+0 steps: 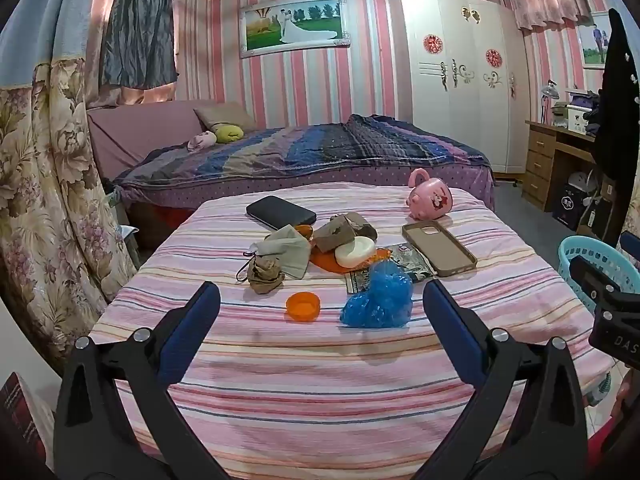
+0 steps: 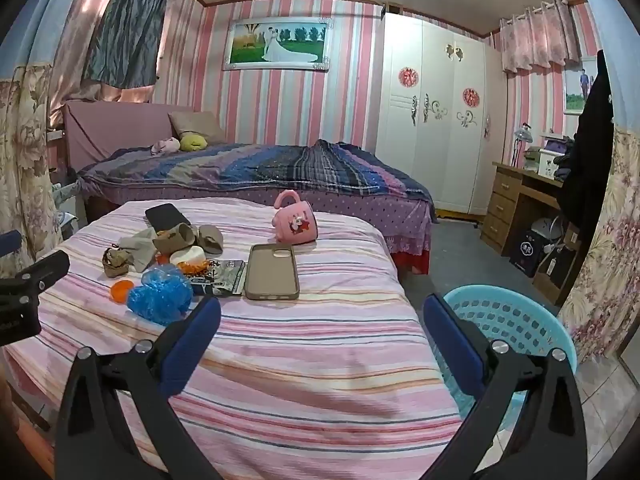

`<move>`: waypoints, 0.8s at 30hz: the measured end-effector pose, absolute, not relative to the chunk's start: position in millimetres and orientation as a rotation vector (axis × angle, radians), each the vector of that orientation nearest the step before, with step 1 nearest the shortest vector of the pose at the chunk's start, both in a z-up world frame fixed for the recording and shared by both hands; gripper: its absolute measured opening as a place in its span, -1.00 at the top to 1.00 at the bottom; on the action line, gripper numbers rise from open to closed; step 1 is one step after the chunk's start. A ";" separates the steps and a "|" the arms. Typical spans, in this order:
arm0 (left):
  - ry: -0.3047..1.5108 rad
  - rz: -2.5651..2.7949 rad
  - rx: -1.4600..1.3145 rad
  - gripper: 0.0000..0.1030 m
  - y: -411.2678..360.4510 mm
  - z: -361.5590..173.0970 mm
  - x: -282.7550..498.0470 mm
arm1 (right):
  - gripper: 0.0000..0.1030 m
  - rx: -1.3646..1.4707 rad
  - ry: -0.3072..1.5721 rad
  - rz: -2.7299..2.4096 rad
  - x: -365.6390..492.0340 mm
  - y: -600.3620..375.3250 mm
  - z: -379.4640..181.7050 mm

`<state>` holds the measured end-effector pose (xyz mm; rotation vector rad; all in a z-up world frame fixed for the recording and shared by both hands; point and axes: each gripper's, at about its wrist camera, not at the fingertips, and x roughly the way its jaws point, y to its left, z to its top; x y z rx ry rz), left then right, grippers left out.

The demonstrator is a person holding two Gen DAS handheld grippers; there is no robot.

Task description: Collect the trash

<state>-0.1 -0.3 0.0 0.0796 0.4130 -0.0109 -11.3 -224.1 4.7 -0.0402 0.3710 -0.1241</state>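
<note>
On the pink striped cloth [image 1: 320, 360] lies a heap of litter: a crumpled blue plastic bag [image 1: 378, 298] [image 2: 160, 292], an orange cap [image 1: 303, 307] [image 2: 121, 291], a brown paper wad [image 1: 264, 276] [image 2: 115, 262], torn cardboard [image 1: 340, 230], a white round lid [image 1: 355, 251], orange wrapper scraps and a printed packet [image 1: 412, 268]. My left gripper [image 1: 320, 308] is open, just short of the cap and blue bag, holding nothing. My right gripper [image 2: 322, 322] is open over bare cloth, to the right of the heap. A turquoise basket [image 2: 516, 320] [image 1: 600, 268] stands beside the table's right edge.
A pink mug [image 1: 430, 196] [image 2: 296, 222] lies on its side at the back. A beige phone case [image 1: 439, 248] [image 2: 273, 272] and a black phone [image 1: 280, 212] also rest on the cloth. Behind stand a bed [image 1: 320, 152], a white wardrobe and a wooden desk [image 2: 516, 200].
</note>
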 end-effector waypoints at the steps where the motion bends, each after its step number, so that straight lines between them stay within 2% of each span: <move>1: 0.419 -0.010 0.084 -0.90 -0.8 -0.1 0.4 | -0.92 -0.035 0.377 -0.121 -10.5 -225.3 4.4; 24: 0.424 -0.010 0.087 -0.90 -1.6 -2.4 3.3 | -0.92 -0.062 0.362 -0.130 -6.3 -222.8 3.7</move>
